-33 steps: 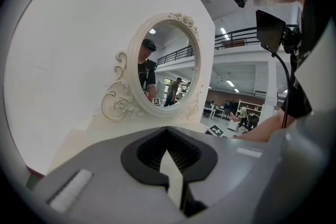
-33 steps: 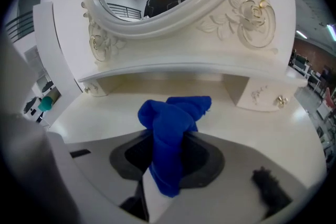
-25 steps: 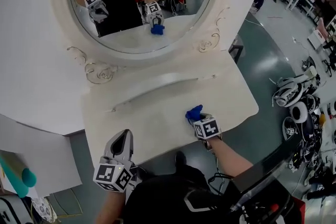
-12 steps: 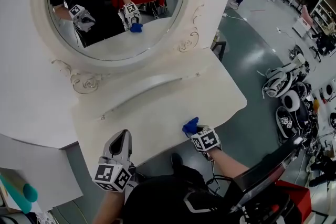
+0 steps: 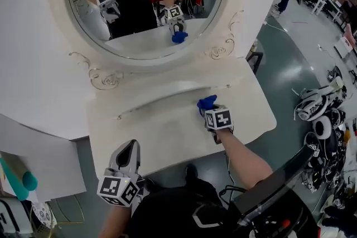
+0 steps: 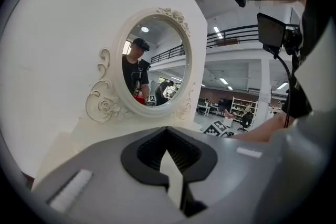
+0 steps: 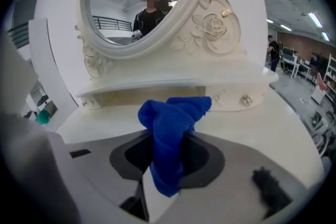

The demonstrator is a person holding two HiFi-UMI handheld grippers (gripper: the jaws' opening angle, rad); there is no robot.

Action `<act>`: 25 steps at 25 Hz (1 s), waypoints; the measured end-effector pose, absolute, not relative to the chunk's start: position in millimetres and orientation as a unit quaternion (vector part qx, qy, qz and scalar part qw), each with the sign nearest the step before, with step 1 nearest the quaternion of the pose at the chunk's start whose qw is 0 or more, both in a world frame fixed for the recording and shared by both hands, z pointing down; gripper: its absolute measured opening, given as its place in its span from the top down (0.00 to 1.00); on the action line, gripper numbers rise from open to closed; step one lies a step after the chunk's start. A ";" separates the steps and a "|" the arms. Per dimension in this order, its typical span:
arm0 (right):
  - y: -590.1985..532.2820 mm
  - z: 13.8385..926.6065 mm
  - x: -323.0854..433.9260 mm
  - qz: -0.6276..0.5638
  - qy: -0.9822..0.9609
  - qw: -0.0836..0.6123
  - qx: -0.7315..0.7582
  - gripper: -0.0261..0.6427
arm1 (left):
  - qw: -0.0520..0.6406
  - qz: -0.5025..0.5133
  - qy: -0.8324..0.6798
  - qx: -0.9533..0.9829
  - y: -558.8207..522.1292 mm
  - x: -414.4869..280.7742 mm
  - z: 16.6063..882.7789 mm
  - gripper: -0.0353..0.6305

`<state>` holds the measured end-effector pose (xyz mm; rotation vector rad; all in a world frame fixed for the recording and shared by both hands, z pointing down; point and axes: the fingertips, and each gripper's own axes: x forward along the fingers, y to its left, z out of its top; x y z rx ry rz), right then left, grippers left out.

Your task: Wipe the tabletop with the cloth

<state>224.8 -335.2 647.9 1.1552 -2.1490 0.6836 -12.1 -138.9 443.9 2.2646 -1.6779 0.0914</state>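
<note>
A blue cloth (image 5: 205, 103) lies bunched on the white tabletop (image 5: 162, 131) of a dressing table, right of centre. My right gripper (image 5: 210, 111) is shut on it and presses it to the surface. In the right gripper view the cloth (image 7: 170, 123) sticks up between the shut jaws of the right gripper (image 7: 167, 139). My left gripper (image 5: 130, 149) hovers over the table's front left edge with nothing in it. The left gripper (image 6: 168, 131) has its jaws closed together in its own view.
An oval mirror (image 5: 145, 3) in a carved frame rises behind a low shelf with small knobs (image 7: 244, 100). Headsets and gear (image 5: 312, 103) lie on the floor to the right. A teal object (image 5: 22, 181) sits at the left.
The right gripper has slid the cloth a little away from the front edge, toward the mirror. The head view has shifted. The left gripper stays where it was.
</note>
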 end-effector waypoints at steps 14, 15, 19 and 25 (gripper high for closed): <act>-384.3 673.8 212.8 0.241 -0.806 0.341 0.419 0.76 | 0.170 0.046 -0.629 0.757 -120.7 -29.4 447.2 0.93; -376.0 673.9 216.9 0.243 -0.805 0.345 0.417 0.76 | 0.168 0.045 -0.623 0.763 -123.2 -26.8 446.1 0.93; -335.7 675.1 238.1 0.251 -0.802 0.351 0.413 0.76 | 0.163 0.040 -0.596 0.785 -133.8 -16.3 443.9 0.93; -271.9 676.1 269.5 0.275 -0.790 0.349 0.422 0.76 | 0.167 0.031 -0.556 0.814 -147.5 3.3 444.5 0.93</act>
